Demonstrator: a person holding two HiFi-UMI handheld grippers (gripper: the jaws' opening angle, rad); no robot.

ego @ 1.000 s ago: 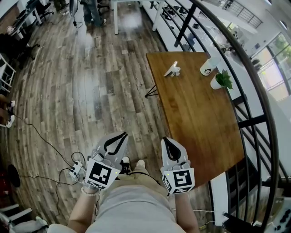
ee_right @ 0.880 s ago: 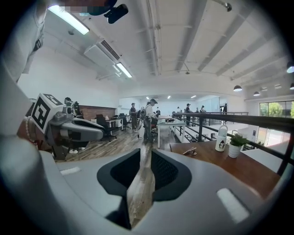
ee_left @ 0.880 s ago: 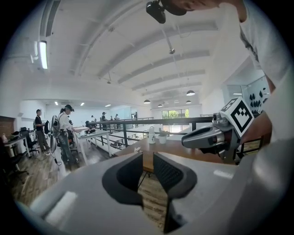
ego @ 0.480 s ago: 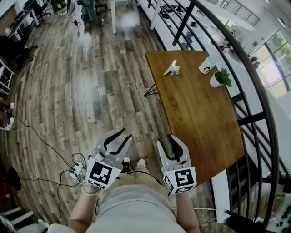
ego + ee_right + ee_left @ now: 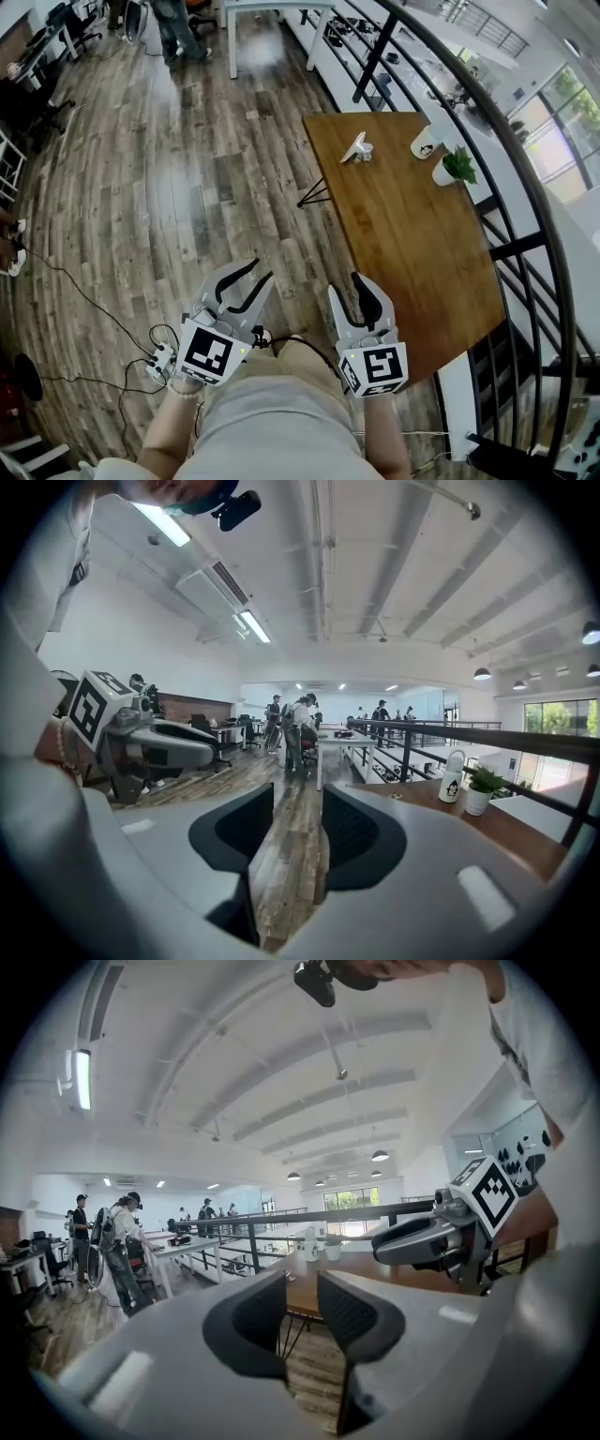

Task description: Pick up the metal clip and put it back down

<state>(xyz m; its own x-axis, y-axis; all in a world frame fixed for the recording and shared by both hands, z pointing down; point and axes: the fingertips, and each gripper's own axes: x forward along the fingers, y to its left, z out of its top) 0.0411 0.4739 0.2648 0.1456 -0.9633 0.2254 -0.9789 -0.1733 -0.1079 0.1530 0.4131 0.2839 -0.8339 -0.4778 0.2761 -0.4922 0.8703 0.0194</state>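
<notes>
Metal clip (image 5: 356, 148) sits on the wooden table (image 5: 412, 253), well ahead of both grippers; left gripper (image 5: 262, 271) gapes empty; right gripper (image 5: 344, 284) has just been opening, nothing between its jaws; likely risk: a long reach knocks the mug (image 5: 424, 142) near it.

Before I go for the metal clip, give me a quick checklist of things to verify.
1. The right gripper open and empty: ok; its jaws have just been opening, nothing between them.
2. The left gripper open and empty: ok.
3. The metal clip in sight on the table: ok, near the far end.
4. Clip within reach: not ok; it lies far ahead of both grippers.
5. Room round the clip: ok; the white bottle and potted plant stand apart from it.
</notes>
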